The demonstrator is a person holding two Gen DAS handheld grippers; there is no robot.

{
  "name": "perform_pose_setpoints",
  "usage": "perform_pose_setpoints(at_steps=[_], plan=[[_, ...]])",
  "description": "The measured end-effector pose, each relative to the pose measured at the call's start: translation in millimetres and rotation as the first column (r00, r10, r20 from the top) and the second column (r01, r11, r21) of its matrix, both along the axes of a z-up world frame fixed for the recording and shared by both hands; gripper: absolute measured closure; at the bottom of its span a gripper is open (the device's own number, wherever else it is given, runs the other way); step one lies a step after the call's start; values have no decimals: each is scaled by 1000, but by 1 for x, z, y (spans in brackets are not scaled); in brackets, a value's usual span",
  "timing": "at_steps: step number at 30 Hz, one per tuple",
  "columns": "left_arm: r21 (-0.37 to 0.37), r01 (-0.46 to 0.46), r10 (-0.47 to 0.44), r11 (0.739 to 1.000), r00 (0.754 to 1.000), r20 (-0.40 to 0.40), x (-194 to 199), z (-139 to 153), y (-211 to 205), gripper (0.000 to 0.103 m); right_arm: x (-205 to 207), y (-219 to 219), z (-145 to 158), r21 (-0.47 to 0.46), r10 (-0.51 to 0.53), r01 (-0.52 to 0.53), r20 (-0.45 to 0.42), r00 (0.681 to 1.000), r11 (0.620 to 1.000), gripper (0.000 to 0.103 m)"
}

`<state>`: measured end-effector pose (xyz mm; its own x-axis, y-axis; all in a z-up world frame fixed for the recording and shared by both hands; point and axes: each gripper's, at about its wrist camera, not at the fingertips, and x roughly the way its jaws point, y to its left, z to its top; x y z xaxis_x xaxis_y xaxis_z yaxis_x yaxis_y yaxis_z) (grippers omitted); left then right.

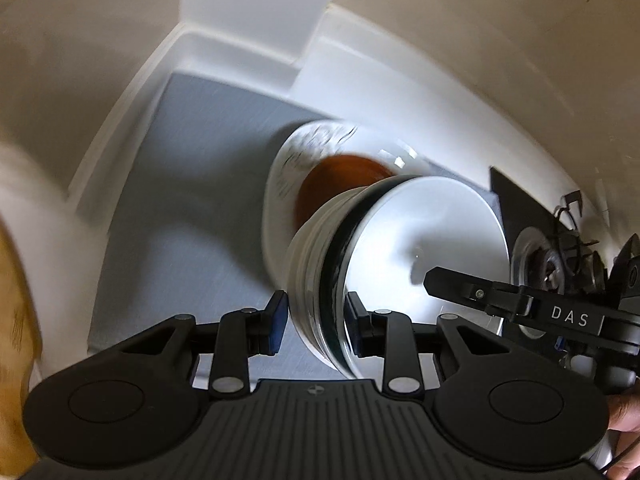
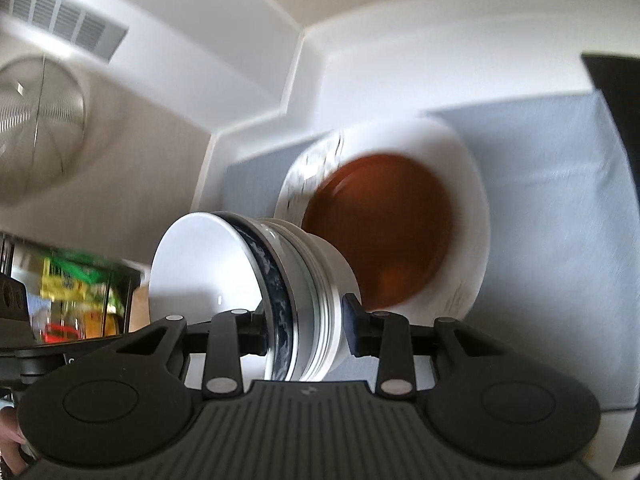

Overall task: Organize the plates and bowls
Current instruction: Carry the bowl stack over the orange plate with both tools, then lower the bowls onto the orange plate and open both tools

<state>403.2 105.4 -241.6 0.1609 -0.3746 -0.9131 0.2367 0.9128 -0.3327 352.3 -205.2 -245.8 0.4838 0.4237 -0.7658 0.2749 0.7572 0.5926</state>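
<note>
Both the left tool [image 1: 316,322] and right tool [image 2: 306,330] clamped the bowl stack [image 1: 320,280], its axis tilted toward the bench [image 1: 180,200].

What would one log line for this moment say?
left tool: shut on bowls | right tool: shut on bowls | bowls: stacked, tilted, above mat | plates: on mat

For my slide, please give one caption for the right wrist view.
Right gripper clamps the rim of stacked bowls above a brown-centred plate.
</note>
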Motion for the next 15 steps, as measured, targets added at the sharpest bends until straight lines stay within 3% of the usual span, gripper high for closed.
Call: perform_pose_setpoints(at_steps=[5, 15], plan=[[-6, 25, -25, 1000, 1000, 7, 23, 1, -20, 70, 20, -16, 6, -16, -41, 41, 20, 999, 999, 64], [-33, 61, -62, 998, 998, -31, 51, -26, -30, 70, 47, -26, -12, -49, -96, 96, -11, 995, 994, 64]])
